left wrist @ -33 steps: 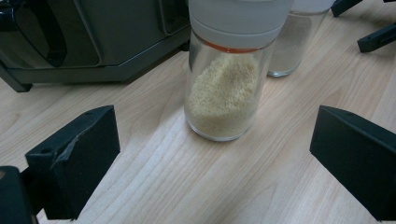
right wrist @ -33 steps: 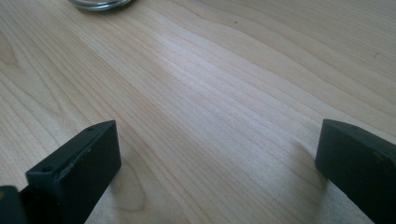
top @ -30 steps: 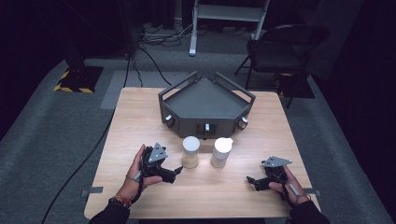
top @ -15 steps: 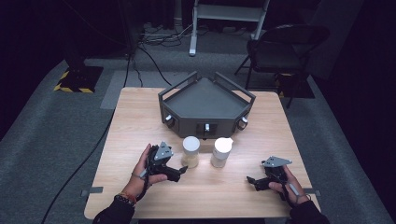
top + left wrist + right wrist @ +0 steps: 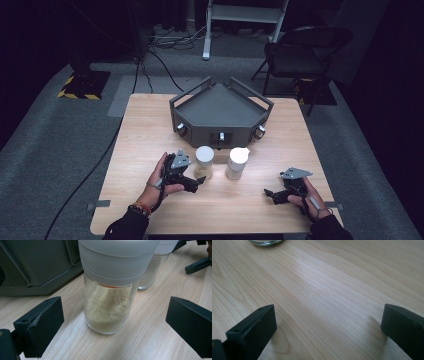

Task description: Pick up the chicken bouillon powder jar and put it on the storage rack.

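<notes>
The jar [image 5: 110, 300] of pale grain stood upright on the table [image 5: 150, 130], just in front of the grey tray [image 5: 220, 107], with a second jar [image 5: 237, 163] close on its right. My left gripper [image 5: 111, 322] was released, jaws spread wide either side of the glass and not touching it, so nothing was grasped yet. In the high view that gripper [image 5: 196, 181] sat right beside the jar. My right gripper [image 5: 272, 194] lay low over bare wood, well apart, jaws also wide open and empty.

The risks, as I judged them: the white cap [image 5: 117, 257] was broader than the glass, so closing too high could catch the cap and twist or loosen it. Smooth glass might slip if I clamped lightly. Coming in off-centre, one jaw would push first and shove the jar into its neighbour, or tip it and shift the grain.
</notes>
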`<state>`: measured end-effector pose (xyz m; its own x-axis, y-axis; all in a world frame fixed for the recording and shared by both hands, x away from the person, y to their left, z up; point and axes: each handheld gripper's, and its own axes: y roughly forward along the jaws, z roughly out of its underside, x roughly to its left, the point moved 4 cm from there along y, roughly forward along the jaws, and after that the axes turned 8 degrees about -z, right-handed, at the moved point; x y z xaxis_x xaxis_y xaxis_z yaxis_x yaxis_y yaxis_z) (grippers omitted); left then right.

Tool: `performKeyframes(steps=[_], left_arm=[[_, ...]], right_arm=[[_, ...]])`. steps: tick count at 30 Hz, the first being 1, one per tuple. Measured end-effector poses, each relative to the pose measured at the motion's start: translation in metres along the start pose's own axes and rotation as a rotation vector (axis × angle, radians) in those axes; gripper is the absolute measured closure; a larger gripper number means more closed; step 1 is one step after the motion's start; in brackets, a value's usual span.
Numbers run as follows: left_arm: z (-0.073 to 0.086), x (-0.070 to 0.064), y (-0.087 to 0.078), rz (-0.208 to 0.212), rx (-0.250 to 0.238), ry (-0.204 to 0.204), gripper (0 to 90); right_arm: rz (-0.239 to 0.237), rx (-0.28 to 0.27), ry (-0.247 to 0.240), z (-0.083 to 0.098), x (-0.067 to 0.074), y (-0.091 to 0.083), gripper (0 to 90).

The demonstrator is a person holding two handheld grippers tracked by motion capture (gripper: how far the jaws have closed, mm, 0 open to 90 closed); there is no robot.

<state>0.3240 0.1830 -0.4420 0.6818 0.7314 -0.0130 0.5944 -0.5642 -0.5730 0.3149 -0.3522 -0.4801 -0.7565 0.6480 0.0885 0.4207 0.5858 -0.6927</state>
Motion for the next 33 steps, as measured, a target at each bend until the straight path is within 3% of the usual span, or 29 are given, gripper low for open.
performKeyframes(steps=[3,7,29,33], left_arm=[[0.000,0.002,0.004,0.005,-0.003,-0.038,0.9],[-0.001,0.002,0.010,0.004,-0.001,-0.052,0.9],[-0.006,-0.003,0.033,-0.030,0.002,-0.055,1.5],[-0.005,-0.002,0.035,-0.025,-0.016,-0.059,7.0]], right_arm=[[0.000,0.000,0.000,0.000,0.000,0.000,0.0],[0.000,0.000,0.000,0.000,0.000,0.000,0.0],[0.000,0.000,0.000,0.000,0.000,0.000,0.0],[0.000,0.000,0.000,0.000,0.000,0.000,0.0]])
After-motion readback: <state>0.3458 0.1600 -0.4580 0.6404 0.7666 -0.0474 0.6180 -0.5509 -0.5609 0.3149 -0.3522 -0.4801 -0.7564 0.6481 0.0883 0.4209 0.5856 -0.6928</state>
